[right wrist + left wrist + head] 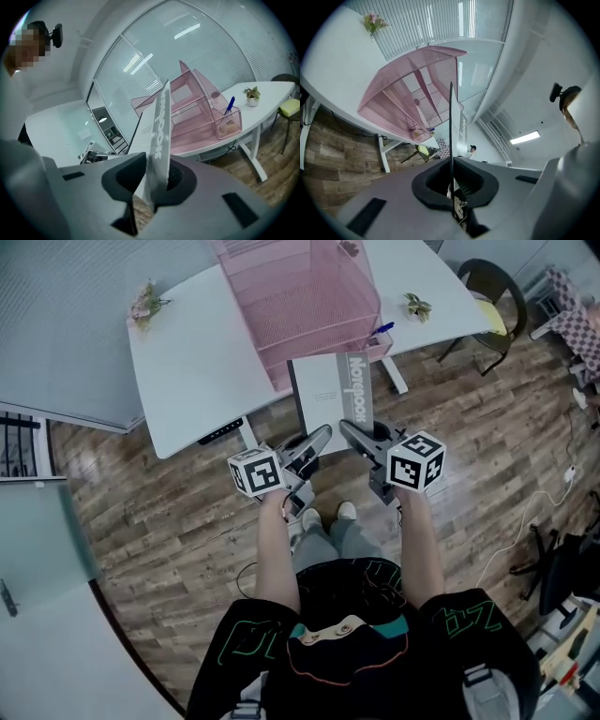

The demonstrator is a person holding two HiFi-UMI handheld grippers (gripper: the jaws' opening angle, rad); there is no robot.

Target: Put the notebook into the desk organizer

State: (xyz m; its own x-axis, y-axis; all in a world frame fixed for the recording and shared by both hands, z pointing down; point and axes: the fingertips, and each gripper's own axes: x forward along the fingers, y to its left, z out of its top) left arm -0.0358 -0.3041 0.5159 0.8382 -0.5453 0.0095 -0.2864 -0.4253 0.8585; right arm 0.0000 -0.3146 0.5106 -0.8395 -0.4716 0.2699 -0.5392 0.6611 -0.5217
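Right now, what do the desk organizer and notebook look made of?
Desk organizer: apparently pink-coated metal wire mesh; its walls are a see-through grid. Notebook: probably paper pages under a matte grey card cover with printed lettering, thin edge-on.

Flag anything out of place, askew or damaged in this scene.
Nothing stands out. The notebook looks intact and is held in the air in front of the white desk, with the left tool and the right tool each clamped on its near edge. The pink desk organizer sits on the desk.
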